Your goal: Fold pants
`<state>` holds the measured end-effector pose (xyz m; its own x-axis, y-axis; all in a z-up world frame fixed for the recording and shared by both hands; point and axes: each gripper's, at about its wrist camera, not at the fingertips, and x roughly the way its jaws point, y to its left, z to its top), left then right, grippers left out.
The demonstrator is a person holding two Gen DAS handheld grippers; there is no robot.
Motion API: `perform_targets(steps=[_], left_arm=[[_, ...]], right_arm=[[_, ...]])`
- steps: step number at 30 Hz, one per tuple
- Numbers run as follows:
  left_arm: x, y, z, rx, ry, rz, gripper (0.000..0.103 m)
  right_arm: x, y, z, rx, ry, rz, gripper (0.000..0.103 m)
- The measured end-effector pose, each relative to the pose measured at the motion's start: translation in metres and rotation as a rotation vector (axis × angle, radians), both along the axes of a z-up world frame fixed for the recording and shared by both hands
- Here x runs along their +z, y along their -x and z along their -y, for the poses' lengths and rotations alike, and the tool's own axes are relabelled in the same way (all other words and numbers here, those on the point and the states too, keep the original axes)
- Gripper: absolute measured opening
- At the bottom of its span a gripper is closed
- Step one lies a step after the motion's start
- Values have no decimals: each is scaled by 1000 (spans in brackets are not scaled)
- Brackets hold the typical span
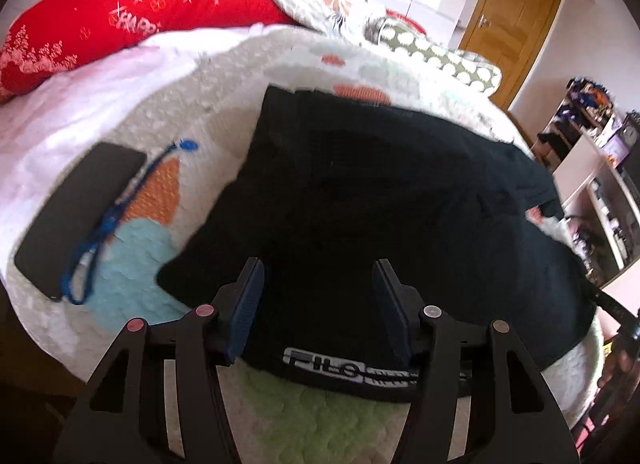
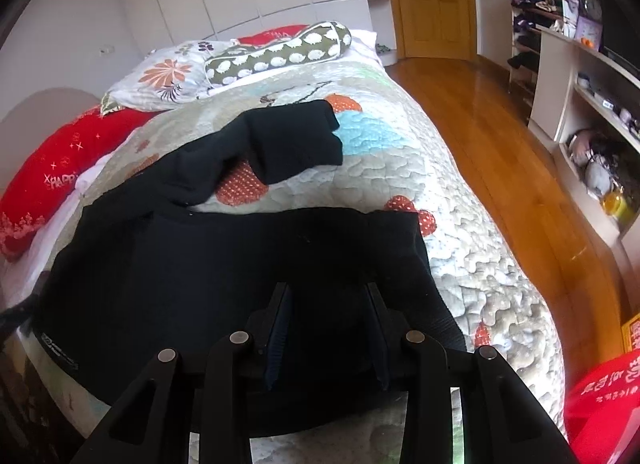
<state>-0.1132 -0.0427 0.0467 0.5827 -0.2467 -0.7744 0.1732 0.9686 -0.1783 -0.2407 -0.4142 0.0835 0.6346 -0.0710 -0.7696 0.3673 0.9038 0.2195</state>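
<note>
Black pants lie spread on the quilted bed, waistband with a white "FILO" label nearest me. My left gripper is open just above the waistband area, with nothing between its fingers. In the right wrist view the pants lie with one leg stretching away across the quilt. My right gripper is open over the near edge of the pants, with dark fabric below the fingers.
A black phone with a blue lanyard lies on the quilt left of the pants. Red pillow and patterned pillows are at the bed's head. Wooden floor and shelves are to the right.
</note>
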Motion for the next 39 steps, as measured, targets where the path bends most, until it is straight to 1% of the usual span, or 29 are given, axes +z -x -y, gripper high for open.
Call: perform_targets(steps=[1,2,3,6,9,12,15,17,18,20,22,23,25,26,28,32,35,39], left_arm=[[-5,-3,2,-1,-7,-10,56],[-12,-7,4,3,-19,-29,56],[-16,-8,6,5,-26,-35,56],[-19,-9,9,-1,-43,-24,56],[-14,-12,8,-11,-37,-32,56],[-6,-18,3,-23,-20,-40,56],[5,-31,-4,-31,4,-48,56],[14,-43,-11,-36,36,-65,56],[18,-46,-12,-36,41,-58,56],[32,-54,-15,-17,-7,-6,57],[40,-65,-13,-33,-40,12,67],[43,-73,-13,-43,-43,21,70],[44,-91,-12,-44,-54,41,70],[43,-101,-12,-46,-60,39,70],[36,-126,-11,-65,-59,8,70],[11,-181,-9,-79,-89,-63,70],[-4,-206,-7,-87,-110,-100,70],[-21,-233,4,-127,-93,-147,70]], right_arm=[[-10,-4,3,-2,-18,-34,35],[-16,-6,4,4,-31,-41,35],[-16,-5,3,3,-21,-25,35],[-7,-8,0,10,-8,-37,35],[6,-15,-5,45,-23,0,35],[21,-30,-17,99,0,48,36],[30,-63,-33,184,17,81,39],[33,-83,-43,237,20,90,40],[37,-96,-49,273,27,98,42],[44,-116,-60,315,54,119,44],[50,-136,-71,368,65,134,46],[53,-148,-76,392,73,134,47],[55,-173,-88,444,94,127,51],[55,-183,-93,458,105,118,53],[52,-203,-99,480,120,98,55],[44,-234,-102,493,84,78,56],[42,-254,-104,517,105,65,56],[40,-275,-98,514,116,50,57]])
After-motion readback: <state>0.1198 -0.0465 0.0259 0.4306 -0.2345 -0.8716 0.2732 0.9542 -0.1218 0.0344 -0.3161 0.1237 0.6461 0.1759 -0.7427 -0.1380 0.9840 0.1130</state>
